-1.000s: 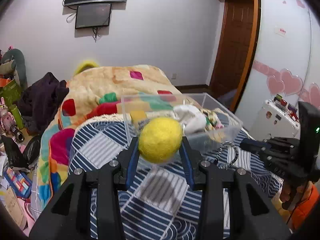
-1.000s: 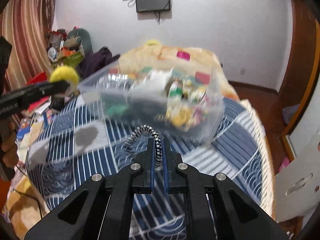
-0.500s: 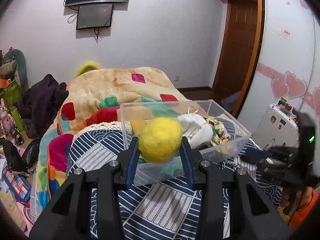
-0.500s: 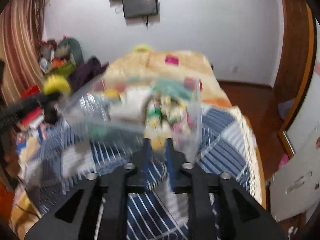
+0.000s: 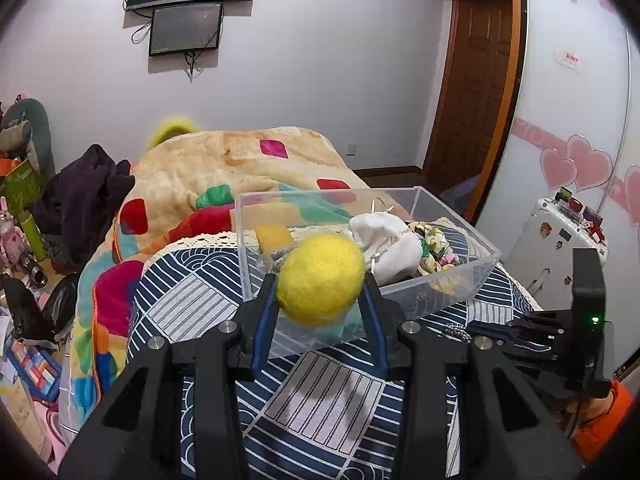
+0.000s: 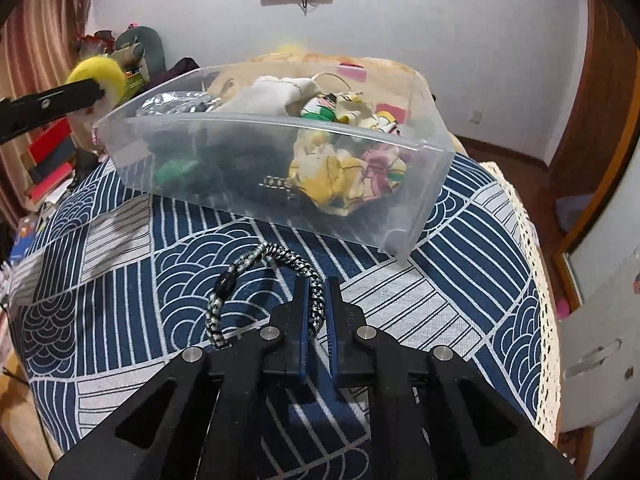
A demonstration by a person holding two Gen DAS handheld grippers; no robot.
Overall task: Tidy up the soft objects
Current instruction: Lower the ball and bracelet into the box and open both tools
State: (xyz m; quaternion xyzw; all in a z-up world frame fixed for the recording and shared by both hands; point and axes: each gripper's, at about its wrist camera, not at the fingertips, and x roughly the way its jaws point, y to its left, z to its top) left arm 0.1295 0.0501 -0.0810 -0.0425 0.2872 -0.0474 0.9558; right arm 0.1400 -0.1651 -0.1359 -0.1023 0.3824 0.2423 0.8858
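My left gripper (image 5: 320, 292) is shut on a yellow felt ball (image 5: 320, 280) and holds it in the air at the near wall of a clear plastic bin (image 5: 456, 296). The ball also shows in the right wrist view (image 6: 98, 76), beside the bin's left corner. The bin (image 6: 400, 216) holds a white pouch (image 6: 276, 92), floral scrunchies (image 6: 344, 176) and dark items. My right gripper (image 6: 316, 296) is shut on a black-and-white braided hair tie (image 6: 240, 268) just above the blue patterned cloth (image 6: 120, 288), in front of the bin.
The bin stands on a blue-and-white cloth with a lace edge (image 6: 536, 280). A colourful blanket (image 5: 224, 176) covers the bed behind. Clutter and dark clothes (image 5: 80, 196) lie at the left. A white suitcase (image 5: 560, 236) stands at the right.
My left gripper has risen with the ball and moved closer to the bin. My right gripper swung about with the hair tie and now sits low in front of the bin.
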